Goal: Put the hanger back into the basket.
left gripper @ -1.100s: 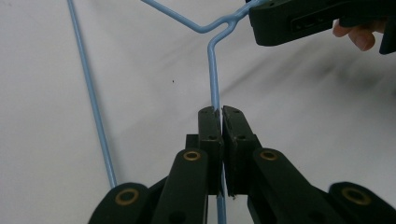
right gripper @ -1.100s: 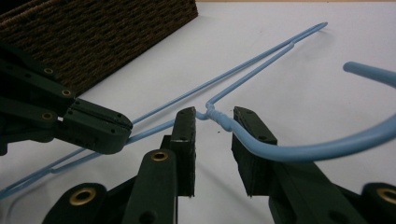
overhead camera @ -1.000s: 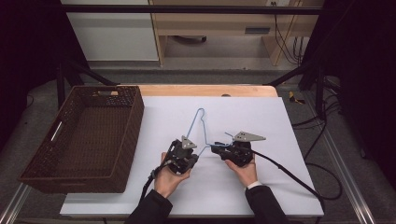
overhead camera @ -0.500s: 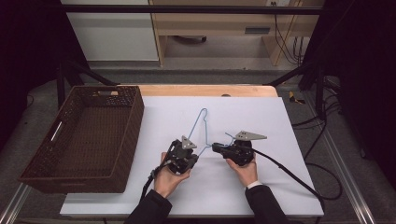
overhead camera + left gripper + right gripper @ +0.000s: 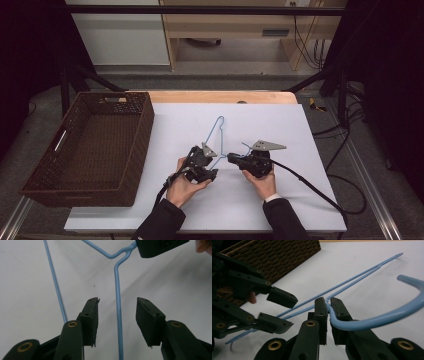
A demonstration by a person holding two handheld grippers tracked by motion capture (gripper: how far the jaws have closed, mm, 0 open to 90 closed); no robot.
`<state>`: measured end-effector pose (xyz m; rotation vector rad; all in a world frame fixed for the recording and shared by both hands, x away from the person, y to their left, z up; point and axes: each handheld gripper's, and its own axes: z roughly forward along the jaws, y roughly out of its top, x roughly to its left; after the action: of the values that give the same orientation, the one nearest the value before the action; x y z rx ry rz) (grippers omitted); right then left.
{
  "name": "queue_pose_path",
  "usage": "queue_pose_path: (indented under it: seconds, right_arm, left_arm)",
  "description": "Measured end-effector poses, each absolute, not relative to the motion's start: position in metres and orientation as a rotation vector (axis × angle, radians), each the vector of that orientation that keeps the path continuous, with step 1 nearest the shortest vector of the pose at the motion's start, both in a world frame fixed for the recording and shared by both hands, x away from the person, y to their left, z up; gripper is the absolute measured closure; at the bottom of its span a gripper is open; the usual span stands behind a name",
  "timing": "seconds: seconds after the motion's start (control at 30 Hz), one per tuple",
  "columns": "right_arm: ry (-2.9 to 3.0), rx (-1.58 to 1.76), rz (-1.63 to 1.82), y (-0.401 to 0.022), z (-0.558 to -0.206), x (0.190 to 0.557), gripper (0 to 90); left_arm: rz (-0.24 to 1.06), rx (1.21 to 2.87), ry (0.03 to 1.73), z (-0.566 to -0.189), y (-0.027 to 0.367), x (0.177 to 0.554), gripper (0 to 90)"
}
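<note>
A light blue wire hanger [image 5: 214, 131] lies flat on the white table [image 5: 280, 130]. My right gripper [image 5: 231, 158] is shut on the hanger's neck, just below the hook [image 5: 372, 320]; in the right gripper view [image 5: 327, 305] the wire is pinched between the pads. My left gripper [image 5: 210, 168] sits close by on the left, open. In the left gripper view [image 5: 117, 301] one straight arm of the hanger [image 5: 117, 277] runs between the spread jaws without touching either pad. The right gripper's jaw tip [image 5: 160, 246] shows at the neck ahead.
A dark brown wicker basket [image 5: 143, 145] stands on the table's left side, its woven wall [image 5: 274, 257] just beyond the left gripper. Cables trail from both grippers toward the table's front and right. A wooden strip edges the far side.
</note>
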<state>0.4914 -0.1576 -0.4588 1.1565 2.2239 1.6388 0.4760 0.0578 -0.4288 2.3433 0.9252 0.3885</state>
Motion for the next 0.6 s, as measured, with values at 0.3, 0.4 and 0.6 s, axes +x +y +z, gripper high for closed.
queue_pose_path:
  seconds: [0.3,0.4,0.6]
  right_arm:
    - [2.220,1.147,1.634,-0.159,-0.457,0.490,85.0]
    - [2.217,1.147,1.638,-0.159,-0.456,0.490,85.3]
    - [2.203,1.136,1.635,-0.159,-0.455,0.489,84.9]
  left_arm:
    - [0.424,2.366,0.902,-0.436,0.049,0.481,80.9]
    - [0.447,2.360,0.909,-0.436,0.047,0.479,85.9]
    - [0.491,2.349,0.920,-0.435,0.044,0.476,86.8]
